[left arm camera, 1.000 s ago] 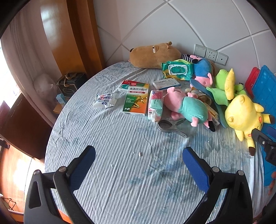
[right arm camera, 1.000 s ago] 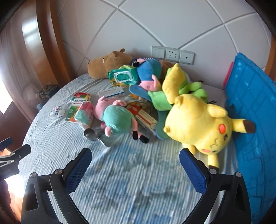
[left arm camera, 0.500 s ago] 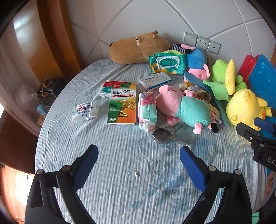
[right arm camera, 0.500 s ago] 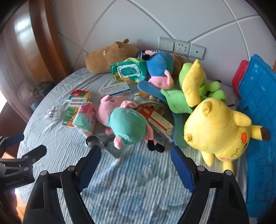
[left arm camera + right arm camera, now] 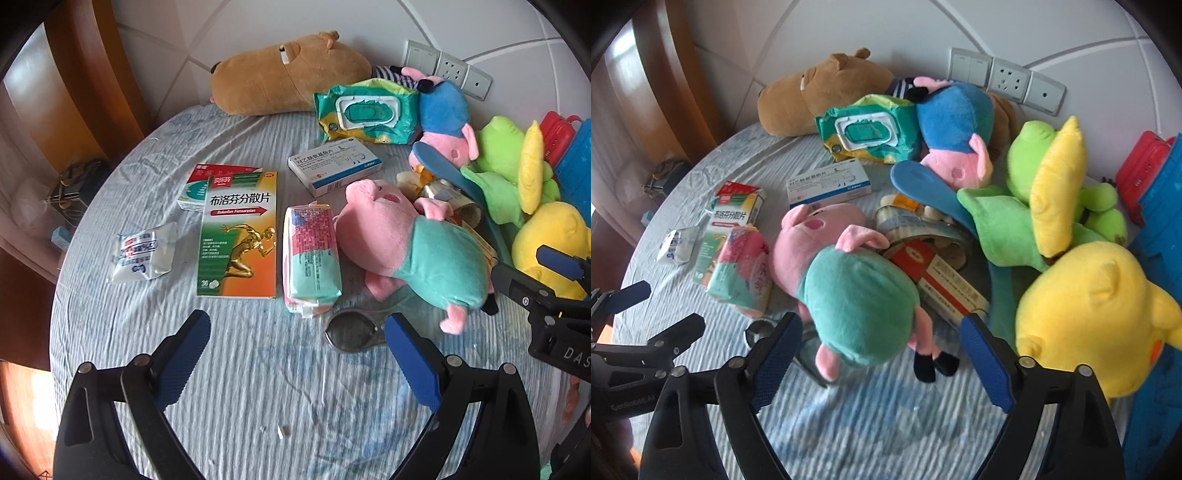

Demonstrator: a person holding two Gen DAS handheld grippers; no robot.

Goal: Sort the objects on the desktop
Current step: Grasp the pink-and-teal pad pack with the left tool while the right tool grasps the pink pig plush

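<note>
A: Our right claw (image 5: 881, 354) gapes wide around the pig plush (image 5: 846, 284), touching nothing; our left claw (image 5: 295, 354) gapes too.

B: On the counter (image 5: 258, 387), soft and light, we judge. Squeeze its teal belly.

wall sockets (image 5: 448, 70) above the striped tablecloth (image 5: 258, 369).

Wide-apart right gripper (image 5: 881, 363) before pig plush (image 5: 849, 291)

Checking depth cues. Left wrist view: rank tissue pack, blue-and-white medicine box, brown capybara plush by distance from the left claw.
1. tissue pack: just ahead of the left claw, centre.
2. blue-and-white medicine box: farther back, slightly right.
3. brown capybara plush: farthest, against the wall.
</note>
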